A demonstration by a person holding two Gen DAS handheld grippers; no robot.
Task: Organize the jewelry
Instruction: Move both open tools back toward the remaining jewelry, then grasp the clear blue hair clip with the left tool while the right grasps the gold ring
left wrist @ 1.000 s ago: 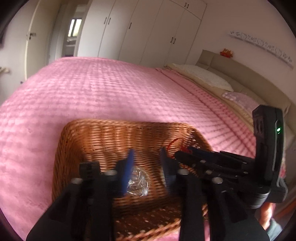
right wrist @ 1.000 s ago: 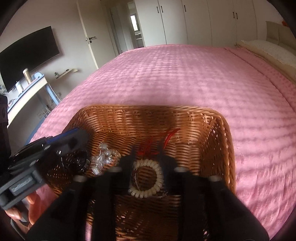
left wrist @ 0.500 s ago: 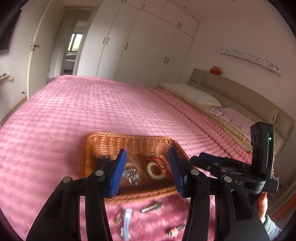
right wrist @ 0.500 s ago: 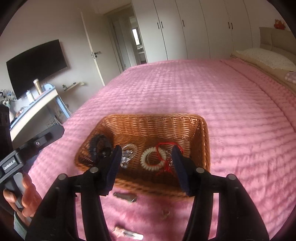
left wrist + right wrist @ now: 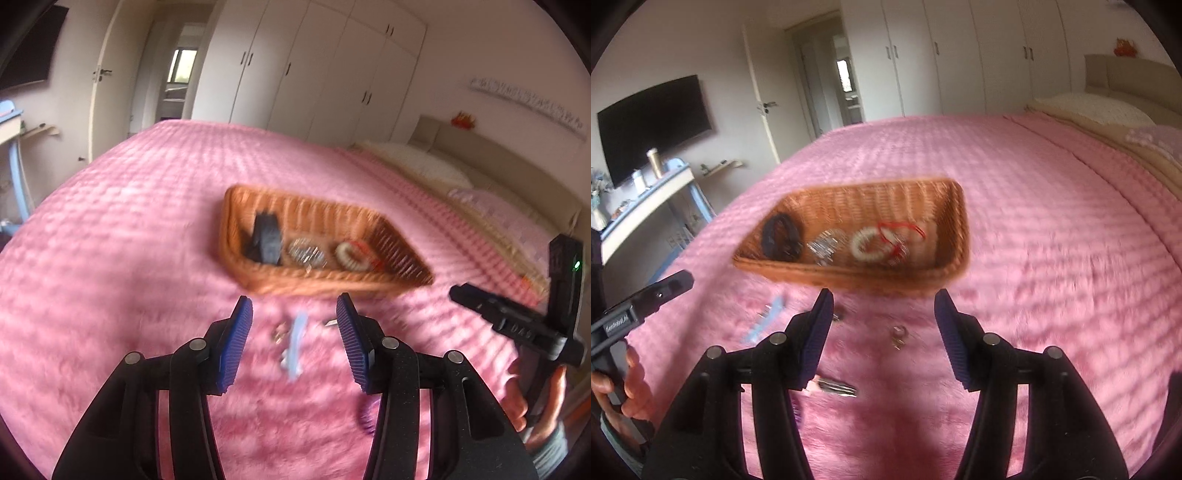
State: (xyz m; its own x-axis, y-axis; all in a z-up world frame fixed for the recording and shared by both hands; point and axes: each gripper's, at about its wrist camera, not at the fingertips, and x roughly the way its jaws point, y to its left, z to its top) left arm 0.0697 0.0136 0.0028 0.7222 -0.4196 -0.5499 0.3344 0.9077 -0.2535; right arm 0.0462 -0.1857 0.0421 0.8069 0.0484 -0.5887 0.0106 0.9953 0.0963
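Hovering with jaws spread and empty, the left hand-held gripper has a pale blue clip on the bed right between its fingertips, long axis pointing away toward the wicker basket; the right hand-held gripper, likewise spread, sits farther off.

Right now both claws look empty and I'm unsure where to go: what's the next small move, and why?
Probably lower the open left claw onto the pale blue clip lying between its fingers' line, outside the wicker basket that holds the other pieces.
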